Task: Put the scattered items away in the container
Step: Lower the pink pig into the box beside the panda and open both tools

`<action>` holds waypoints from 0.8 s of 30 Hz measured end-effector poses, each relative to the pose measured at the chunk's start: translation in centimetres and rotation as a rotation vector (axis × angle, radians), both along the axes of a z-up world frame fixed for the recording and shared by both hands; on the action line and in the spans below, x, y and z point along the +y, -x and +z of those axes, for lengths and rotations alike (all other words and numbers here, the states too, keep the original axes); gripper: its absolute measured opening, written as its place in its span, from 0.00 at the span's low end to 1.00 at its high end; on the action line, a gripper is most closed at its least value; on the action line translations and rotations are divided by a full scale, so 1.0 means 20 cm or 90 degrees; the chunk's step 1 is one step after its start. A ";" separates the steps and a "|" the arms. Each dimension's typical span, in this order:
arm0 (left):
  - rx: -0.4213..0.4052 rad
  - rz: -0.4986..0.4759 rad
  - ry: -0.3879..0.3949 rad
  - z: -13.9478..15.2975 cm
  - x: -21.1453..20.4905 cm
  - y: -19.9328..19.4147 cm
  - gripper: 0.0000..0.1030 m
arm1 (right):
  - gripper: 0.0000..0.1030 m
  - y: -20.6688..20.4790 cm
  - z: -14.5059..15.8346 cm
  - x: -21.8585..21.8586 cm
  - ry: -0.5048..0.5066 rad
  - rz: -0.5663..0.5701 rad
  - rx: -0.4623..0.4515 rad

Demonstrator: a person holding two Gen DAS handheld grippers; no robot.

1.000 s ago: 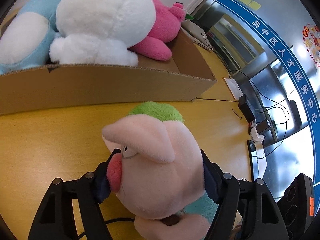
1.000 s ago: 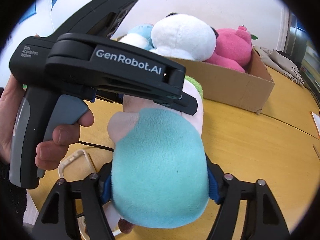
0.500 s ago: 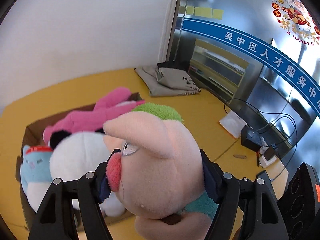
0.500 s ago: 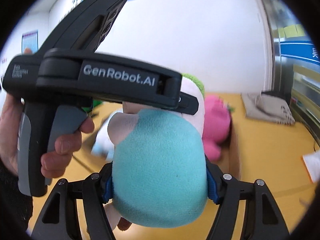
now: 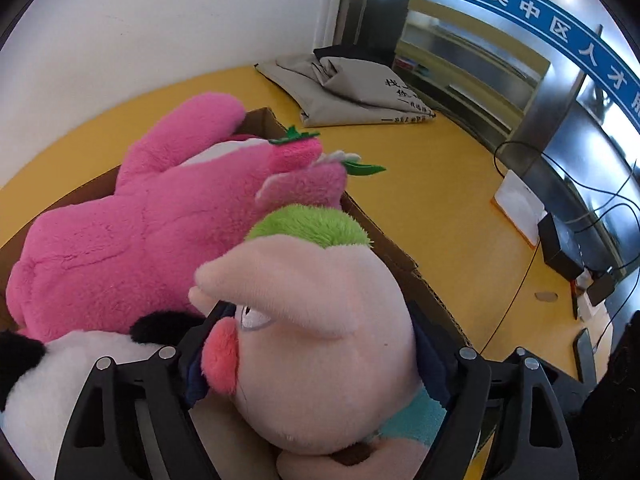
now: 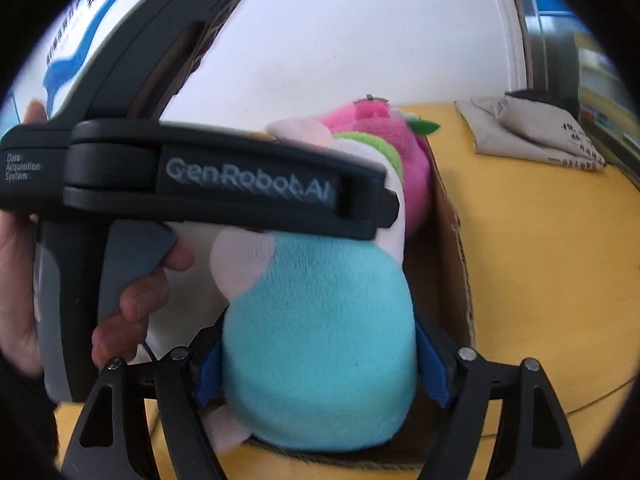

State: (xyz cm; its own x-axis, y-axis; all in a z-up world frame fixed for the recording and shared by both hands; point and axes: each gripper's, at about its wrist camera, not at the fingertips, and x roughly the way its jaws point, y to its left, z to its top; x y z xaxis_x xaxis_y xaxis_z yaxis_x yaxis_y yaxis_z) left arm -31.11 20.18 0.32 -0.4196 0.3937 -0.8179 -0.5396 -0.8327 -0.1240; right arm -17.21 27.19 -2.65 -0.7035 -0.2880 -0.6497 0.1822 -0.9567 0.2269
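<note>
I hold a plush pig (image 5: 320, 344) between both grippers, over the open cardboard box (image 5: 400, 256) on the yellow desk (image 5: 440, 200). My left gripper (image 5: 316, 360) has its blue pads against the pig's pale pink head, which has a green tuft on top, a floppy ear and a coral snout; its jaws are opening, though the pads still touch the plush. My right gripper (image 6: 320, 364) clasps the pig's turquoise body (image 6: 320, 340), its jaws opening too. Inside the box a bright pink plush (image 5: 140, 232) lies at ten o'clock from the pig, and a white plush with black ears (image 5: 60, 384) at eight o'clock. A folded grey cloth (image 5: 352, 88) rests on the desk at twelve o'clock.
</note>
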 end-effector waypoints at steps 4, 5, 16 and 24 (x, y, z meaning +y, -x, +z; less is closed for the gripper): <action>0.000 0.004 0.010 -0.02 0.03 -0.03 0.87 | 0.76 -0.09 0.05 0.03 -0.030 -0.009 -0.003; -0.001 0.007 0.006 -0.02 0.02 -0.03 0.87 | 0.76 -0.11 0.07 0.05 -0.023 -0.017 0.004; 0.009 0.037 -0.079 0.13 -0.11 -0.09 0.81 | 0.26 -0.07 0.08 0.06 0.031 0.013 -0.013; 0.042 0.074 0.019 0.07 -0.13 -0.17 0.85 | 0.31 -0.07 0.08 0.03 0.002 -0.021 -0.014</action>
